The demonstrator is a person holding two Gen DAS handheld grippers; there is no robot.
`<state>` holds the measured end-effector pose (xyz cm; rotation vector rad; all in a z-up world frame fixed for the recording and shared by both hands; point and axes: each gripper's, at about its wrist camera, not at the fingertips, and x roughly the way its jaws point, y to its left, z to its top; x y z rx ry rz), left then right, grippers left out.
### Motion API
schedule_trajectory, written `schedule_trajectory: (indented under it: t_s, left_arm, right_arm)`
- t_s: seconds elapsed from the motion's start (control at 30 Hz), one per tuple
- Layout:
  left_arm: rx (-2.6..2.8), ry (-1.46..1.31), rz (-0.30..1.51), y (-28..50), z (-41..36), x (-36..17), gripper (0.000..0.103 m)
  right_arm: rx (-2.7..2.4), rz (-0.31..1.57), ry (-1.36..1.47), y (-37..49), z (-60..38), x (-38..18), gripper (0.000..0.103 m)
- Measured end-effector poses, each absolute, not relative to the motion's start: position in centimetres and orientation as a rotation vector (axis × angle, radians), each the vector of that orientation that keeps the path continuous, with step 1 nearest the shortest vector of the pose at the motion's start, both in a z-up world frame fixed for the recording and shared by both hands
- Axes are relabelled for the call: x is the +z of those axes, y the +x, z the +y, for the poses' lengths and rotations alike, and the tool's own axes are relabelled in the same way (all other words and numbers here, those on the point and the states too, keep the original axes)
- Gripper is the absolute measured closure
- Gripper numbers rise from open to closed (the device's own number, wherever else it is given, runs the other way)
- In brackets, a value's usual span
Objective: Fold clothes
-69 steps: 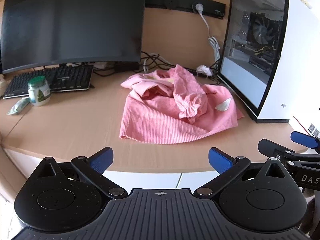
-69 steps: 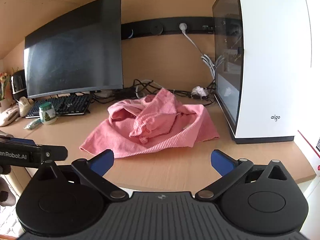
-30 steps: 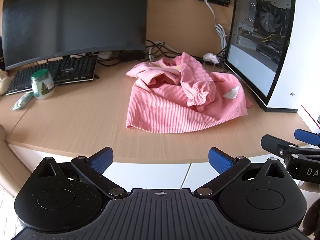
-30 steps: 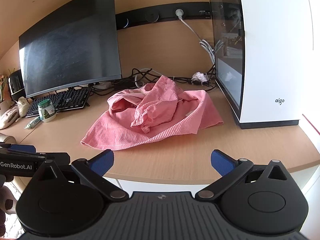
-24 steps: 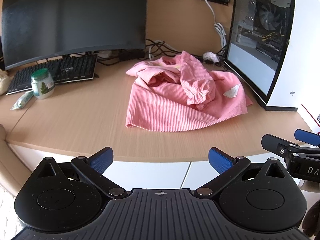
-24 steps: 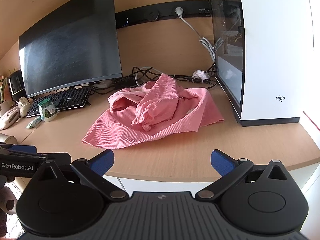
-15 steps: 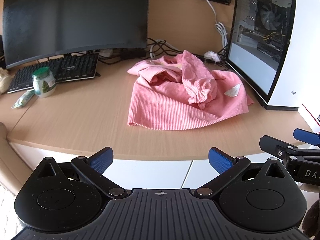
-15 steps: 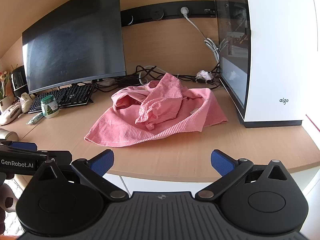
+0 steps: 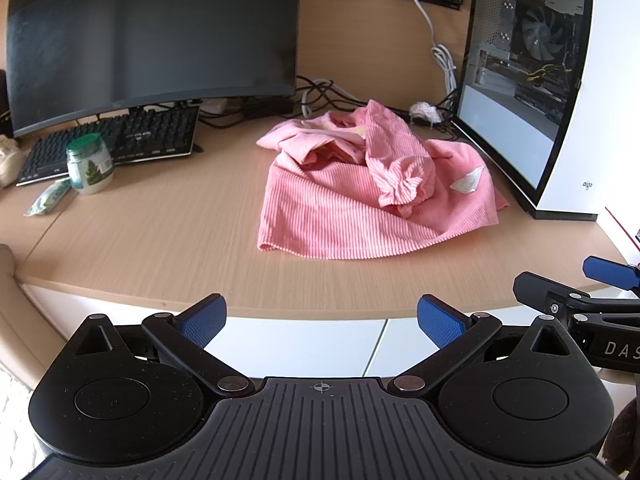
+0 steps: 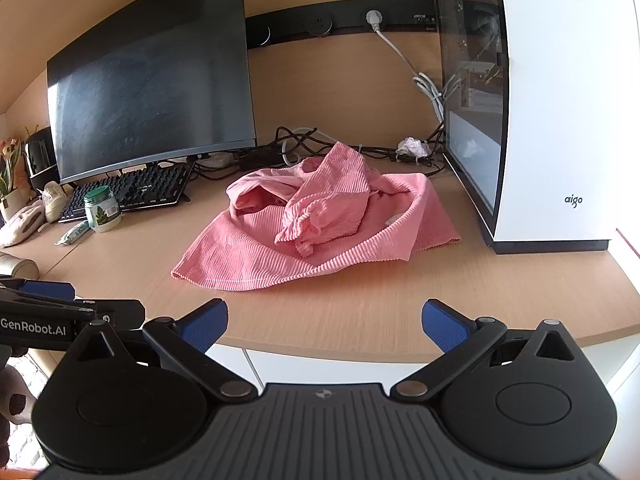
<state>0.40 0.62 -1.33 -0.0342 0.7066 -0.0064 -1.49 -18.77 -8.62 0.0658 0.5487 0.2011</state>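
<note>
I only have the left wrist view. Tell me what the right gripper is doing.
Observer: The right gripper is open and empty, at the desk's front edge, short of the pink garment.
Operator: Report what sits past the keyboard's left end.
Observer: What looks like a small white shoe, beside the keyboard.
Operator: Go further left.
Observer: Flowers at the frame's far left edge.

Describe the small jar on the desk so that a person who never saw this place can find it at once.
Start at the wide dark monitor and go down to the black keyboard beneath it. The jar stands on the wooden desk at the keyboard's front edge. It alone has a green lid and a tree picture on its label.
</note>
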Motion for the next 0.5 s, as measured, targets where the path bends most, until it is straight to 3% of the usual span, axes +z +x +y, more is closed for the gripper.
schedule_trajectory:
  t_s: [0.5]
  left_arm:
    - [-0.013,-0.025,0.707,0.62,0.29,-1.54,0.0]
  right_arm:
    - [0.186,0.569,0.069,-0.8,-19.21,-9.09,0.0]
